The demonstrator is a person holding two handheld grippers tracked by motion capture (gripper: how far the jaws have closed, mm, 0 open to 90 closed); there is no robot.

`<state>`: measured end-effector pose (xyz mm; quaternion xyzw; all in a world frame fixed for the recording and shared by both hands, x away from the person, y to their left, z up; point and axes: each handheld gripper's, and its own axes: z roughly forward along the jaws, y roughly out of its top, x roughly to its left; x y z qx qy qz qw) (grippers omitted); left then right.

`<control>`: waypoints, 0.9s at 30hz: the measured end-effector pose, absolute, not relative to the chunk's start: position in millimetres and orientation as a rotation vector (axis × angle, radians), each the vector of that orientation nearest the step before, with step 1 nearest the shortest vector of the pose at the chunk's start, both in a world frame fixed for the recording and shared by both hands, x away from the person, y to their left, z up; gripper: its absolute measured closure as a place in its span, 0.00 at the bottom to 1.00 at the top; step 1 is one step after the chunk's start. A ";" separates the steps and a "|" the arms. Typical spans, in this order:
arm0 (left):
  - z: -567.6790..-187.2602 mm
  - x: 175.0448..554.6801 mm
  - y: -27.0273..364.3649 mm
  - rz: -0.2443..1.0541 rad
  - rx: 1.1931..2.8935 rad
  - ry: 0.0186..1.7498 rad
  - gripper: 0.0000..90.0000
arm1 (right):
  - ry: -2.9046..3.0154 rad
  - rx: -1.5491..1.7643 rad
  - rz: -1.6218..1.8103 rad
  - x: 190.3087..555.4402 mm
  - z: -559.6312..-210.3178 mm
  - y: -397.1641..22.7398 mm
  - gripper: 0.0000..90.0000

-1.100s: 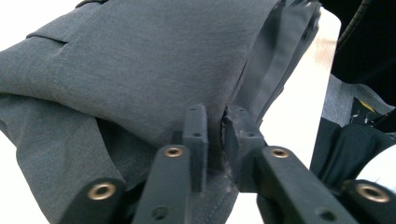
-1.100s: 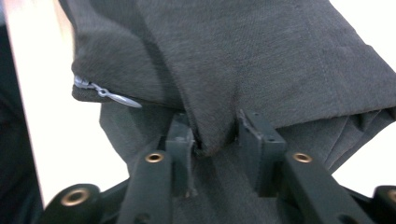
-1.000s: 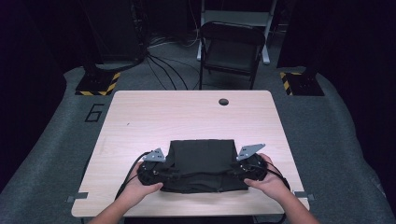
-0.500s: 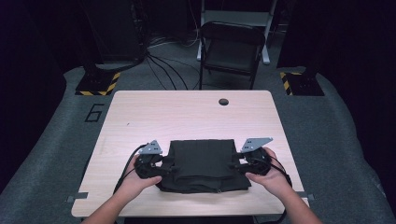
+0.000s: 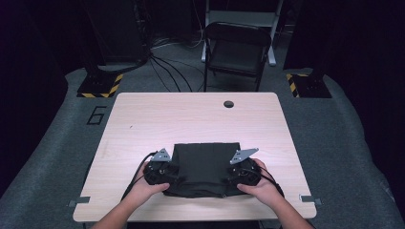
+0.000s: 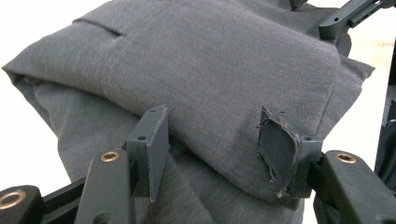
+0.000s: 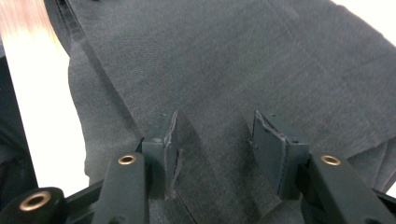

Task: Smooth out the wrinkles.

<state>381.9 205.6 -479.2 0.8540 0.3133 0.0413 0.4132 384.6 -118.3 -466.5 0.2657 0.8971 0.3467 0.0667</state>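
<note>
A dark grey folded garment lies near the front edge of the wooden table. My left gripper sits at its left side. In the left gripper view the left gripper has just been opening, and a thick fold of the garment lies between its pads without being pinched. My right gripper sits at the right side. In the right gripper view the right gripper has also just been opening and stands open over the flat garment. A hand holds each gripper.
A round cable hole sits near the table's far edge. Behind the table stands a folding chair, with cables on the floor. Yellow-and-black striped stand bases flank it. Bare tabletop stretches beyond the garment.
Both grippers have come down a little at the garment's sides. The right one has shifted inward toward the cloth. The garment stays in place.
</note>
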 end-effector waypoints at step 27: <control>-508.6 376.0 207.3 0.154 2.175 0.779 0.50 | 2.664 0.868 1.057 377.9 -497.0 -117.6 0.55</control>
